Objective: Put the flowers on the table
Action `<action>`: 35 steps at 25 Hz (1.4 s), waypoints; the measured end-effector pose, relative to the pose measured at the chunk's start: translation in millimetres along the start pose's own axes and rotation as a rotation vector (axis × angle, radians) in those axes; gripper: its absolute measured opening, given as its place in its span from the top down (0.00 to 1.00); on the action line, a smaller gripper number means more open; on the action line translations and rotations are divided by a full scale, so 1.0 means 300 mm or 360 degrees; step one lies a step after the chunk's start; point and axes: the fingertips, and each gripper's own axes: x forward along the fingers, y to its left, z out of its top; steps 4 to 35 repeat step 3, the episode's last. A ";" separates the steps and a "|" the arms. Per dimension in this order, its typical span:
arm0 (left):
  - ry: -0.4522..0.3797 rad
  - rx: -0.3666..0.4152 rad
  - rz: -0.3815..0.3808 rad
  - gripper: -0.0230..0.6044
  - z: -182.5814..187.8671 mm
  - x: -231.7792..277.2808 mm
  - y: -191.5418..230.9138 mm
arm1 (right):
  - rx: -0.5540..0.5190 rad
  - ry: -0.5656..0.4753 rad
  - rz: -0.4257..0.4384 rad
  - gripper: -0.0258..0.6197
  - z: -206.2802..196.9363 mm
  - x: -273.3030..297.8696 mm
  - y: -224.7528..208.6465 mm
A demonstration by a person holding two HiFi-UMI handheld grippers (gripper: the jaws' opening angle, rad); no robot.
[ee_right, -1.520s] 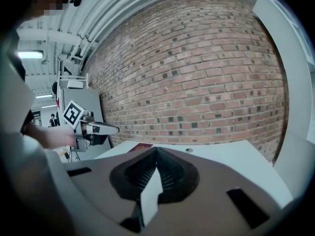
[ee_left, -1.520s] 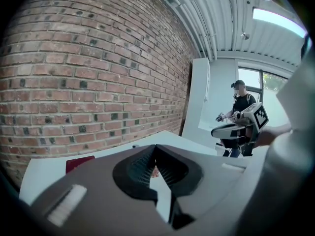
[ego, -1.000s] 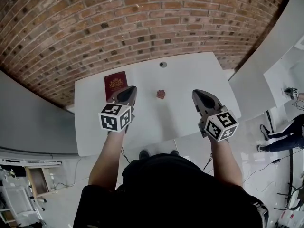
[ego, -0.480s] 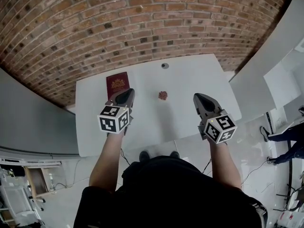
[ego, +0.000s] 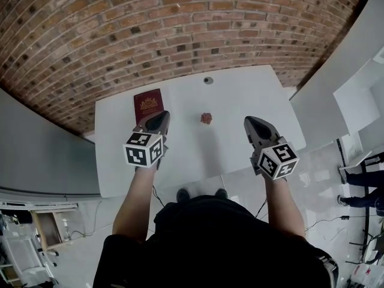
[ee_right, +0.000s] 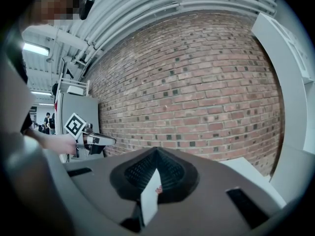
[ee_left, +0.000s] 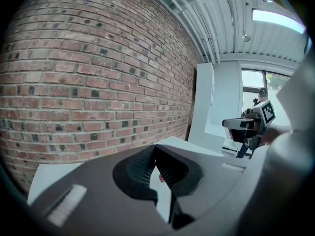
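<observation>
Left hand-held gripper [ego: 159, 119]: the jaws are shown closed tip to tip, with nothing held between them; in the left gripper view the ribbed pads are seen to meet at the tip [ee_left: 155, 147]. It is held over the near left part of the worktop [ego: 240, 101].

Right hand-held gripper [ego: 253, 123]: the jaws are likewise shown pressed together and empty, and the pads are seen joined at the tip in the right gripper view [ee_right: 156, 150]. It is held over the near right part of the worktop, level with the left one.

Flowers [ego: 206, 118]: a small reddish cluster is shown lying on the white worktop, between the two tips and slightly beyond them, apart from both. It is also glimpsed through the slit behind each pair of pads [ee_left: 161, 178] [ee_right: 158, 189].

Red booklet [ego: 149, 105]: it is laid flat on the worktop, just beyond the left tip.

Small round grey object [ego: 207, 80]: it is placed near the far edge, before the brick wall [ego: 180, 23].
</observation>
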 end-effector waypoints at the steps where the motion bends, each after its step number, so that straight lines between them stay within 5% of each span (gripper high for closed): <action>1: 0.0000 0.0001 0.0000 0.94 0.000 0.000 0.000 | -0.0001 0.0000 0.0000 0.94 0.001 0.000 0.000; 35: 0.0001 0.0002 0.0000 0.94 0.001 0.000 0.000 | -0.0003 -0.0002 0.0001 0.94 0.002 -0.001 0.001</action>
